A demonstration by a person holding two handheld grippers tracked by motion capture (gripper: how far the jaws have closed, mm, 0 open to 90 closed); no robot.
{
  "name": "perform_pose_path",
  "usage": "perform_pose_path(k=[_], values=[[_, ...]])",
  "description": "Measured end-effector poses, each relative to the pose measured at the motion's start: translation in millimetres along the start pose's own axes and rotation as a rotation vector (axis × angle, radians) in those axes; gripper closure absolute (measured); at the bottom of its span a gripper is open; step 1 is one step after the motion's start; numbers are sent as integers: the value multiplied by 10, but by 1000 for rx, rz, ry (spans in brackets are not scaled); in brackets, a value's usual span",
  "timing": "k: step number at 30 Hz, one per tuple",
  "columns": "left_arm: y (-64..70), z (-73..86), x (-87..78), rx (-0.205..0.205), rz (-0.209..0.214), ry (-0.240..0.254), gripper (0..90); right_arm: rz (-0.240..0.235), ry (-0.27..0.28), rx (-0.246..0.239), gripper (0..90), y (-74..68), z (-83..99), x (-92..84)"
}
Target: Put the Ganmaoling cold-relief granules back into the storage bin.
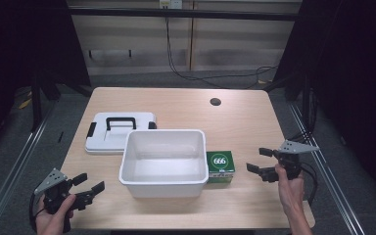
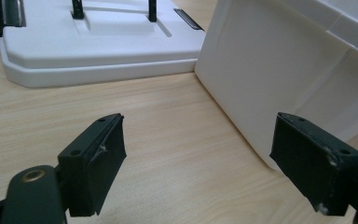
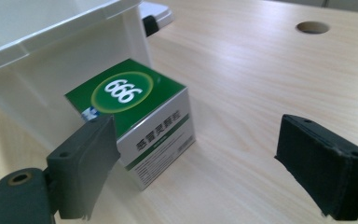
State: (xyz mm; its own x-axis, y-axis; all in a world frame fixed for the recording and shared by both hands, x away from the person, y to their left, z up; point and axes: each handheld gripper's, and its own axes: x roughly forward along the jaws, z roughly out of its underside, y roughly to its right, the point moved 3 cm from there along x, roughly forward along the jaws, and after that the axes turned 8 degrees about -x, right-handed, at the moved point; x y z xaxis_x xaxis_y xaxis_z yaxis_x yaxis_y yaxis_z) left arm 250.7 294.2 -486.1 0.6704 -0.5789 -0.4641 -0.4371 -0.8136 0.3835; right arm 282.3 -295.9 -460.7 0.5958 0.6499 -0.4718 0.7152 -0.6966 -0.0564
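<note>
The green-and-white box (image 1: 220,166) sits on the table (image 1: 245,122) touching the bin's (image 1: 164,188) right wall; its top reads "666" in a green oval, the side print too small to read. The right gripper (image 1: 260,160) hovers just right of the box, jaws wide, empty. The left gripper (image 1: 92,183) hangs near the bin's left front corner, wide open, holding nothing. The lid (image 1: 100,139) lies behind the bin's left corner.
</note>
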Motion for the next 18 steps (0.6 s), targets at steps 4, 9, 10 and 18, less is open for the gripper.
perform_pose_path(k=[4,9,10,18], values=[[-1,9,4,1,3,-7,172,-87,-52,-14,140,-11,-4,43],[-13,20,4,-10,-4,-9,172,-105,-48,-37,150,-24,-59,31],[-9,21,1,-12,-3,-6,172,-106,-41,-40,150,-31,-85,13],[30,18,5,7,14,-11,172,-75,-114,-99,133,-95,-262,37]])
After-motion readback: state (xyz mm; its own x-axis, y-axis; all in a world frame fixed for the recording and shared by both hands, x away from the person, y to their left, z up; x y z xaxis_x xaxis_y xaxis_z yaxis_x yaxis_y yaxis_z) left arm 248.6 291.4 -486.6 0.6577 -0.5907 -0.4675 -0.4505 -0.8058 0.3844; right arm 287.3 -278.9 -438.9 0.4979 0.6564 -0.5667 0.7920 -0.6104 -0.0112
